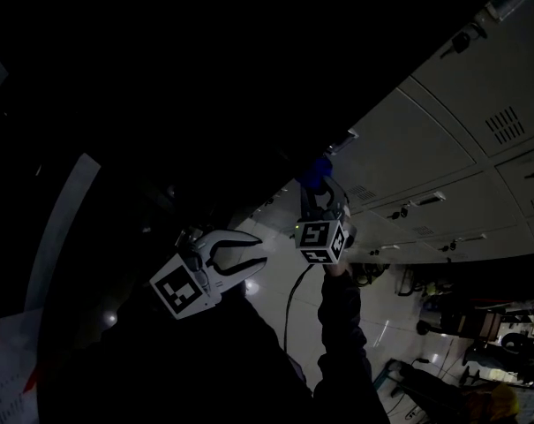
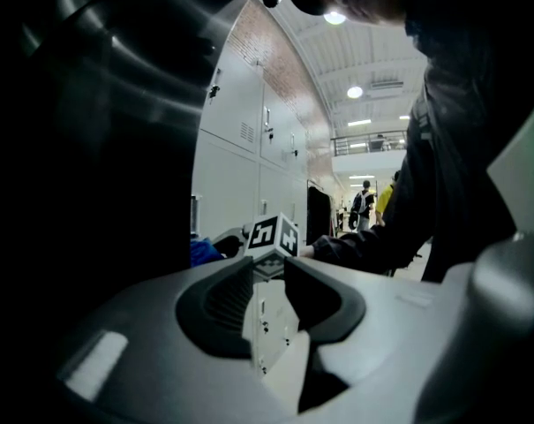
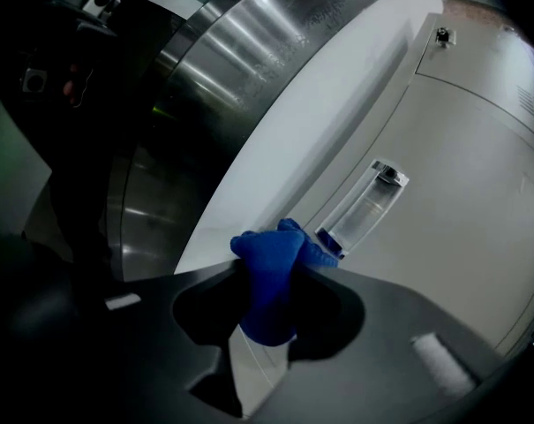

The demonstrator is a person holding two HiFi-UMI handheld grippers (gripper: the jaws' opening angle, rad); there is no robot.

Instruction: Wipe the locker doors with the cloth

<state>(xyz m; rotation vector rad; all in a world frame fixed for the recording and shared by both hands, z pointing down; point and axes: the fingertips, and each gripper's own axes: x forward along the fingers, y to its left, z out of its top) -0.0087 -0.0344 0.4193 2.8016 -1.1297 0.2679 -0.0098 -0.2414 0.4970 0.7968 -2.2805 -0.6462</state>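
Cloth (image 3: 268, 283) in right claw (image 3: 274, 268), beside lockers (image 3: 461, 193)

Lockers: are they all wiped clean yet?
Done: the blue cloth is picked up, clamped in the right gripper. In hand: that gripper holds it up at a locker door beside its handle; the left gripper is open and empty. Left: a whole row of doors, and none shows whether it's been wiped.
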